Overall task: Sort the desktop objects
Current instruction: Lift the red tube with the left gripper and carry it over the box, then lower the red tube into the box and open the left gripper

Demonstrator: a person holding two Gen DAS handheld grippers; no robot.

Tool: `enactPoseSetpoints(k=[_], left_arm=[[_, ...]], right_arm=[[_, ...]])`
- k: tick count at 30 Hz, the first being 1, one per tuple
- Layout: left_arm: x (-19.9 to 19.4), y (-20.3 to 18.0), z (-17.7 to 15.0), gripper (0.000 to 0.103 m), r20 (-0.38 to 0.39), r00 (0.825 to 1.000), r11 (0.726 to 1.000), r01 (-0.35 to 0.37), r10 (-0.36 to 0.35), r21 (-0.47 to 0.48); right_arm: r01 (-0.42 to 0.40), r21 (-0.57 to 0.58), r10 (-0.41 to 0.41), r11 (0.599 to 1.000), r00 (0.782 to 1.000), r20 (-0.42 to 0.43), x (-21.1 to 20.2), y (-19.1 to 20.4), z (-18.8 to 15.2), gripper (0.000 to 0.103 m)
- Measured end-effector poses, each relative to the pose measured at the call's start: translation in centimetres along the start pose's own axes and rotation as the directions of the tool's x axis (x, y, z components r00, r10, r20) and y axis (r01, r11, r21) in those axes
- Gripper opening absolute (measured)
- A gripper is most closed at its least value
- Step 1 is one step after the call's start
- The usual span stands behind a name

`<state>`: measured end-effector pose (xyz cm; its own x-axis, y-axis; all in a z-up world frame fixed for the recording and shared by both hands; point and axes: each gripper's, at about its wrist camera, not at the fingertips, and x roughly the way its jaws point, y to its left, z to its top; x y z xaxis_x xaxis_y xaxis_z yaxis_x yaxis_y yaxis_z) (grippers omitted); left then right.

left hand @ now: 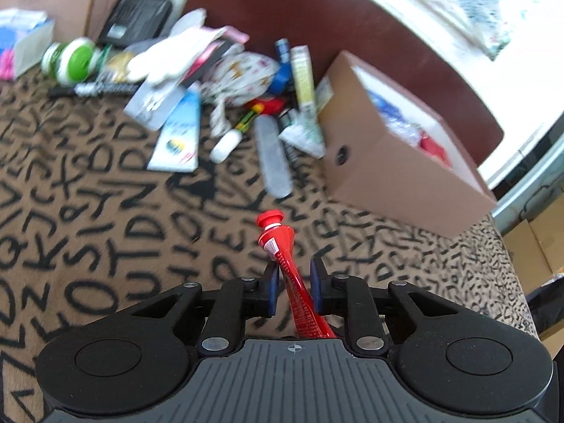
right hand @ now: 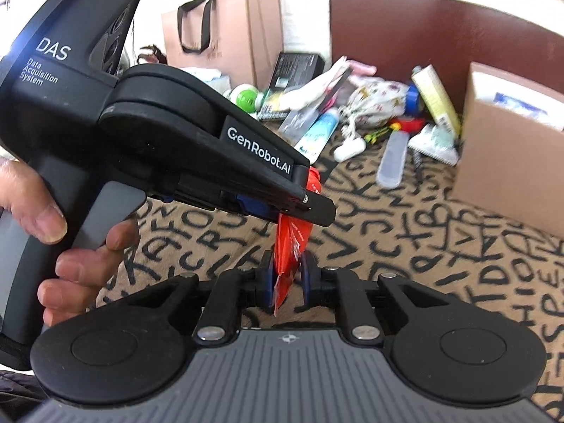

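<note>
Red tube [left hand: 282,250] gripped by both jaws; cardboard box [left hand: 398,162], clutter pile [left hand: 225,81] beyond

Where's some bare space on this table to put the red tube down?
Bare lettered cloth lies on the near side of the clutter pile, and continues in front of the cardboard box. It is crowded from the green-and-white roll across to the box's left wall.

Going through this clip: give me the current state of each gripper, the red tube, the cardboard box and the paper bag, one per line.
left gripper: shut on the red tube.
right gripper: shut on the same tube's flat end.
red tube: capped, held off the tablecloth by both grippers.
cardboard box: open, items inside.
paper bag: upright, handles hanging.
</note>
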<state>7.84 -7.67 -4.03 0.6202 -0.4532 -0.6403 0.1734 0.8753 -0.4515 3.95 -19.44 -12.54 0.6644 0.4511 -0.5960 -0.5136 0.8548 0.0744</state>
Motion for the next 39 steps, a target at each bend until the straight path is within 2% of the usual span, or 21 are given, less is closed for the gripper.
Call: enactPoseSetpoints(k=[9, 19, 30, 39], left_arm=[[-0.2, -5.3, 3.3, 0.015, 0.049, 0.995, 0.993, 0.077, -0.081, 0.088], [2.0, -11.0, 7.3, 0.015, 0.071, 0.98, 0.974, 0.172, -0.184, 0.147], [7.3, -16.4, 11.8, 0.015, 0.052, 0.964, 0.953, 0.249, -0.261, 0.173], [13.2, -19.2, 14.5, 0.015, 0.019, 0.96, 0.943, 0.272, -0.28, 0.191]], right_arm=[[0.076, 0.003, -0.076, 0.997, 0.993, 0.093, -3.3, -2.5, 2.4, 0.018], [0.179, 0.023, -0.18, 0.984, 0.968, 0.175, -6.0, -7.0, 5.5, 0.018], [0.252, 0.092, -0.267, 0.963, 0.935, 0.233, -6.8, -13.7, 8.1, 0.017], [0.294, 0.133, -0.318, 0.946, 0.923, 0.219, -4.9, -19.6, 9.4, 0.018]])
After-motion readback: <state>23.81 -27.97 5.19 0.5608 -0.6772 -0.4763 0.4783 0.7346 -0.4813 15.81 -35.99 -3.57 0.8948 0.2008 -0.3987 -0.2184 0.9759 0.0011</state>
